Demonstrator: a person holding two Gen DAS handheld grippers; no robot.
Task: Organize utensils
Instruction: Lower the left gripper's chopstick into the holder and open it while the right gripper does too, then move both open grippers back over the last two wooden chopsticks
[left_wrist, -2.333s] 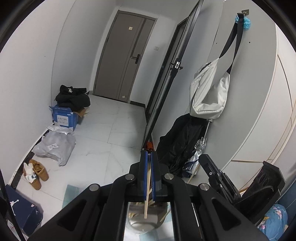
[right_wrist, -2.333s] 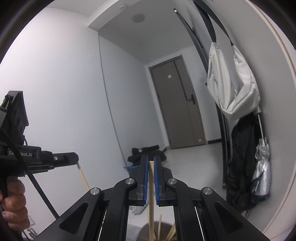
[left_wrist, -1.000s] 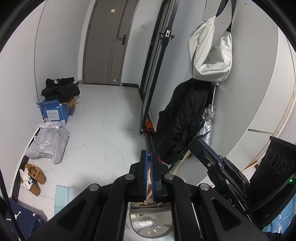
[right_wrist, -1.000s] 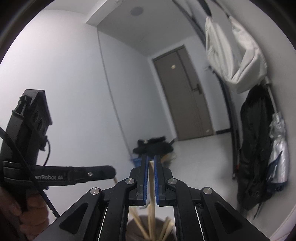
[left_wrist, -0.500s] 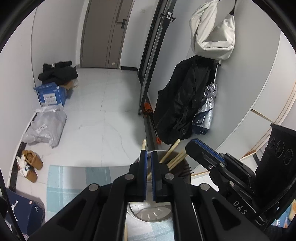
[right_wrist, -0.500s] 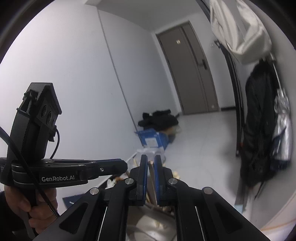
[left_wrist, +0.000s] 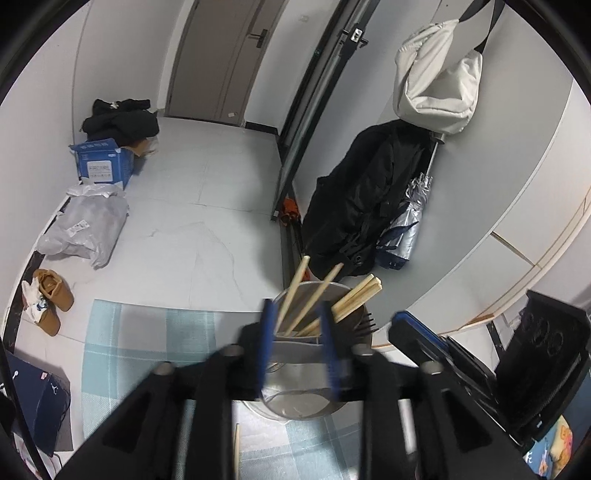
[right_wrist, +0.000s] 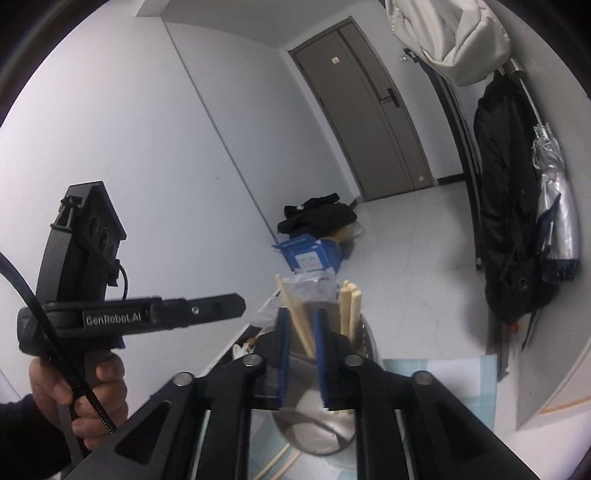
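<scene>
A steel utensil cup (left_wrist: 295, 402) stands on a blue checked mat (left_wrist: 155, 339), with several wooden chopsticks (left_wrist: 314, 299) leaning in it. My left gripper (left_wrist: 297, 321) is open just above the cup, its blue pads (left_wrist: 267, 325) either side of the sticks. In the right wrist view the cup (right_wrist: 321, 432) and chopsticks (right_wrist: 299, 321) sit under my right gripper (right_wrist: 301, 325), which is open too. Neither gripper holds anything. The left gripper's body (right_wrist: 147, 314) shows at the left of the right wrist view. Loose chopsticks (right_wrist: 280, 461) lie on the mat by the cup.
A black fork-like utensil (left_wrist: 365, 323) sticks out at the cup's right rim. The right gripper's body (left_wrist: 443, 354) is close on the right. On the floor beyond are a blue box (left_wrist: 103, 166), a grey bag (left_wrist: 85, 225), shoes (left_wrist: 51, 295) and a hanging black coat (left_wrist: 365, 195).
Both grippers have tilted down toward the cup and opened. The chopsticks they held now stand in the cup.
</scene>
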